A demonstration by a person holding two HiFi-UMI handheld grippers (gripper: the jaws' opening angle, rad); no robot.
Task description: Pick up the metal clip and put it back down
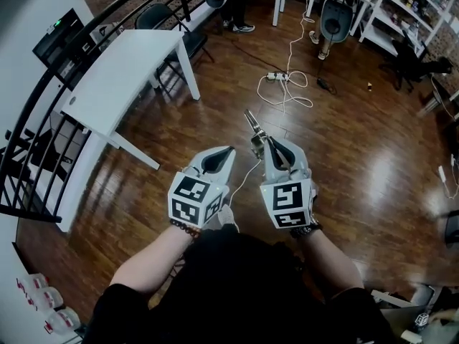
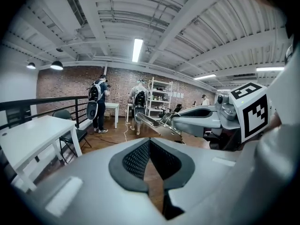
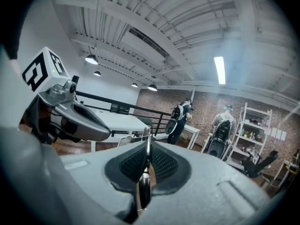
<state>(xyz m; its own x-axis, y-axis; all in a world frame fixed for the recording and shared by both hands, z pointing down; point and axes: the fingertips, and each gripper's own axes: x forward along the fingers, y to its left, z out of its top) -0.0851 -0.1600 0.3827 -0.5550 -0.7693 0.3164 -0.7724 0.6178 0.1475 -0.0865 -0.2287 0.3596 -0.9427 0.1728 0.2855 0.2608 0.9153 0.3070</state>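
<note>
I hold both grippers side by side above a wooden floor (image 1: 358, 156), with no work surface under them. The metal clip (image 1: 254, 127) is a thin silvery piece sticking forward out of my right gripper (image 1: 264, 143), whose jaws are shut on it. In the right gripper view the clip (image 3: 146, 146) stands edge-on between the dark pads (image 3: 161, 165). From the left gripper view it (image 2: 149, 122) juts left out of the right gripper's grey fingers (image 2: 201, 116). My left gripper (image 1: 230, 150) is beside it, tips together and holding nothing (image 2: 150, 141).
A white table (image 1: 122, 70) stands at the left beside a black railing (image 1: 43, 99), with a dark chair (image 1: 165, 16) behind it. A power strip and white cable (image 1: 283, 81) lie on the floor ahead. Shelves (image 1: 409, 6) and standing people (image 2: 98, 104) are at the far end.
</note>
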